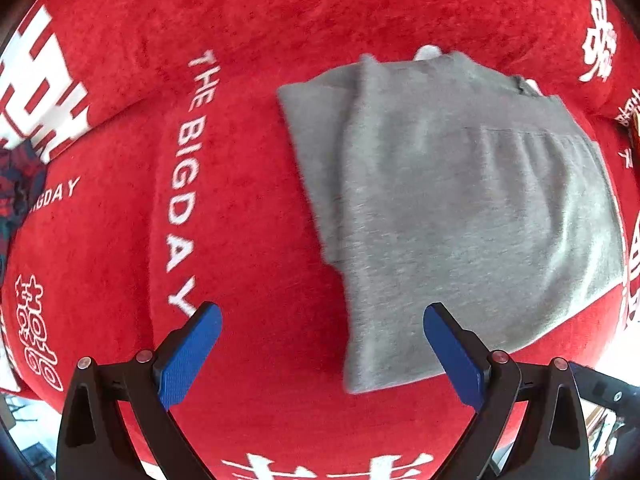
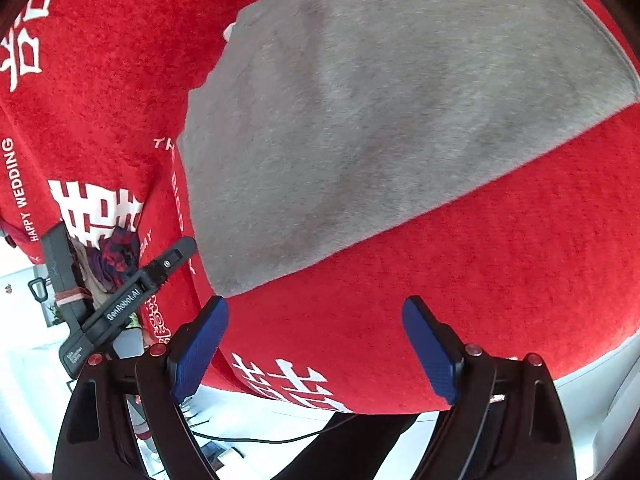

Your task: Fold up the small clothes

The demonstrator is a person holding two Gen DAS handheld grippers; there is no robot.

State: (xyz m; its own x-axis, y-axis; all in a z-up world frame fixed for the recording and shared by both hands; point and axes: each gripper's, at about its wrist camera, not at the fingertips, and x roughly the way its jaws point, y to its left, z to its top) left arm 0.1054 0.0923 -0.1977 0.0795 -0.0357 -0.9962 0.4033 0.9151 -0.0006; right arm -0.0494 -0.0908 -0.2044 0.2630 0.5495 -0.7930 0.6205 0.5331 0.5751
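A grey garment (image 1: 460, 208) lies folded flat on a red cloth (image 1: 248, 208) with white lettering. It also fills the upper part of the right wrist view (image 2: 380, 120). My left gripper (image 1: 322, 350) is open and empty, hovering just short of the garment's near edge, its right pad over the garment's near corner. My right gripper (image 2: 316, 344) is open and empty above the red cloth (image 2: 460, 280), a little short of the garment's near edge. The left gripper's body (image 2: 120, 296) shows at the left of the right wrist view.
A dark patterned cloth (image 1: 16, 188) lies at the left edge of the red surface; it also shows in the right wrist view (image 2: 116, 256). The red surface's front edge (image 2: 400, 408) drops to a pale floor with a black cable (image 2: 260, 438).
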